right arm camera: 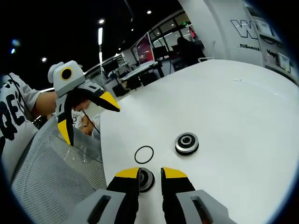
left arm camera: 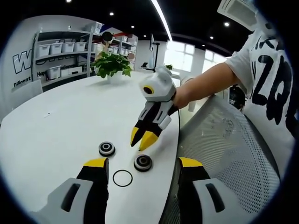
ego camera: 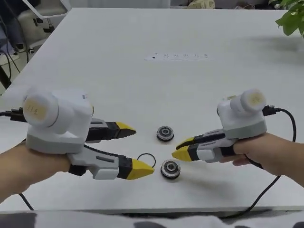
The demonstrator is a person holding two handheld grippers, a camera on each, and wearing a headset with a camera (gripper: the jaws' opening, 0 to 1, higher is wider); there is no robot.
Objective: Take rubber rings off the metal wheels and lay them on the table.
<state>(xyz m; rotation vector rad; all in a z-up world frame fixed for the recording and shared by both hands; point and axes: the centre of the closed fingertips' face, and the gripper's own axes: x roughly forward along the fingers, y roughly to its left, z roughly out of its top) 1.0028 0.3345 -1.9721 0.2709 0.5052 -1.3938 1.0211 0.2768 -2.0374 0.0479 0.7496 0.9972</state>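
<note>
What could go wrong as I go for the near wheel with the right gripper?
The near wheel lies close to the table's front edge; a nudge from the right gripper, whose fingers stand barely apart, might push it off. The loose ring lies beside the left gripper's lower finger and could get swept away.

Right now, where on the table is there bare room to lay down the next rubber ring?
Free: the broad tabletop between the far wheel and the marked strip, and the far right toward the plant. Crowded: between the left gripper and right gripper, where the loose ring and near wheel lie.
</note>
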